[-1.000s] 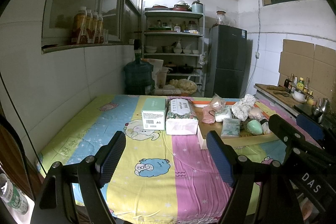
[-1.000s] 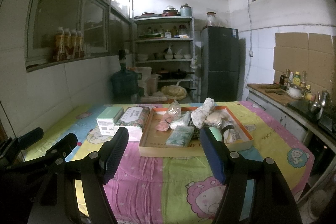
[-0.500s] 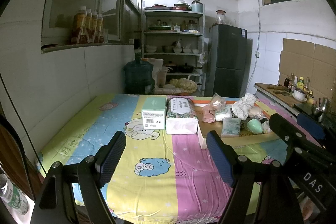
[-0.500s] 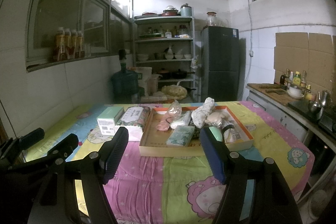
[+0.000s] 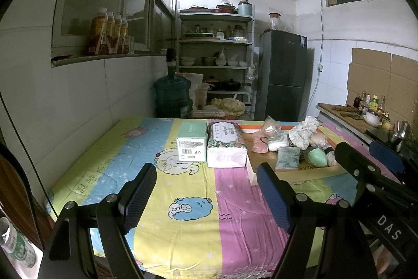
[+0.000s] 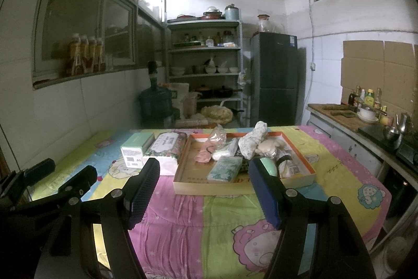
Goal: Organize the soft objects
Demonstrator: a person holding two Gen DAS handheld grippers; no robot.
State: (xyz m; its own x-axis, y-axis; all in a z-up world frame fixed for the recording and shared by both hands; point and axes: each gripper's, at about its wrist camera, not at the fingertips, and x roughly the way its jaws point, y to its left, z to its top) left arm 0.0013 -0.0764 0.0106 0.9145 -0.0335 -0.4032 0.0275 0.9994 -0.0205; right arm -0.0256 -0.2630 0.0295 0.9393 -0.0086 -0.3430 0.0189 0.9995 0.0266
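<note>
A shallow cardboard tray (image 6: 188, 169) (image 5: 308, 173) lies on the table with several soft things in it: a pink pouch (image 6: 203, 154), a white packet (image 6: 224, 151), a floral cloth bundle (image 6: 252, 140), a green tissue pack (image 6: 225, 169) and a mint round thing (image 5: 317, 157). To its left stand a green box (image 5: 191, 140) (image 6: 135, 147) and a floral tissue pack (image 5: 226, 145) (image 6: 167, 148). My left gripper (image 5: 206, 196) hangs open over the cloth, well short of the box. My right gripper (image 6: 205, 190) is open too, short of the tray's near edge. Neither holds anything.
A bright patchwork cloth (image 5: 188, 200) covers the table. A tiled wall (image 5: 73, 101) runs along the left. Behind the table stand a water jug (image 5: 171, 97), shelves (image 5: 216, 64) and a fridge (image 5: 283, 75). A counter (image 6: 365, 127) with bottles and pans runs on the right.
</note>
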